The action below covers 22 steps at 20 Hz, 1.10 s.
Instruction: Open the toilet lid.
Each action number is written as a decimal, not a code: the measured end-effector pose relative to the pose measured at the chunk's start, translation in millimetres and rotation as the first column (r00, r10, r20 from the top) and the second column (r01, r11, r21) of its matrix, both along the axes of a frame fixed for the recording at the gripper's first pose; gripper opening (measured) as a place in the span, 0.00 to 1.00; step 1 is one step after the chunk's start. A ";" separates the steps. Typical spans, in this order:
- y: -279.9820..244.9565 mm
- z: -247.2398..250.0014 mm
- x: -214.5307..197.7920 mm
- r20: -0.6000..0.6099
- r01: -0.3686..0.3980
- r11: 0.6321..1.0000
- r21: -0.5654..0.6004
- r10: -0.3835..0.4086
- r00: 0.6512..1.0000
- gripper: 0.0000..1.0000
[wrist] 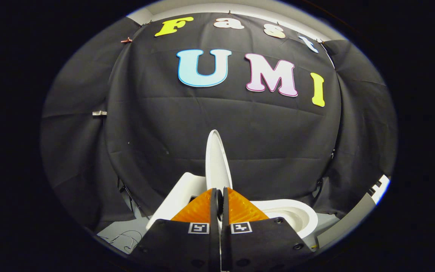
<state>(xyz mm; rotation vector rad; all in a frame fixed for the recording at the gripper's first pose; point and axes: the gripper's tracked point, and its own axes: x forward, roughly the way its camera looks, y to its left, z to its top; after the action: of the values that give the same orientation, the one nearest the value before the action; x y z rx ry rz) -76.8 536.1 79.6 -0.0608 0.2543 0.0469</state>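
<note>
Black cloth [217,124] is hung as the booth's wall behind a white toilet [296,217]. Its bowl is seen just to the right of the gripper [219,196], and the white tank [181,194] just to the left. The toilet lid [216,162] is raised upright, edge-on to the camera, rising just above and beyond the fingertips. The 2 fingers are drawn nearly together, and the lid's lower edge is clamped in the narrow gap between them. Thin wires [125,237] are seen on the pale floor at the left.
</note>
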 end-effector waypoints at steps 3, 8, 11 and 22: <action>-1.1 -0.5 -1.1 0.002 -0.006 1.000 0.000 0.006 1.000 0.06; 6.7 -2.3 -1.5 -0.010 -0.044 0.999 0.009 0.044 0.999 0.09; 16.5 -29.3 -8.2 -0.096 -0.089 0.996 -0.009 0.088 0.991 0.33; 10.3 -15.6 -11.0 -0.059 -0.114 0.993 0.022 0.115 0.992 0.98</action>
<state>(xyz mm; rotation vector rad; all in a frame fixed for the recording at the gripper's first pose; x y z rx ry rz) -87.8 546.3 63.9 -0.0553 0.3104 0.1652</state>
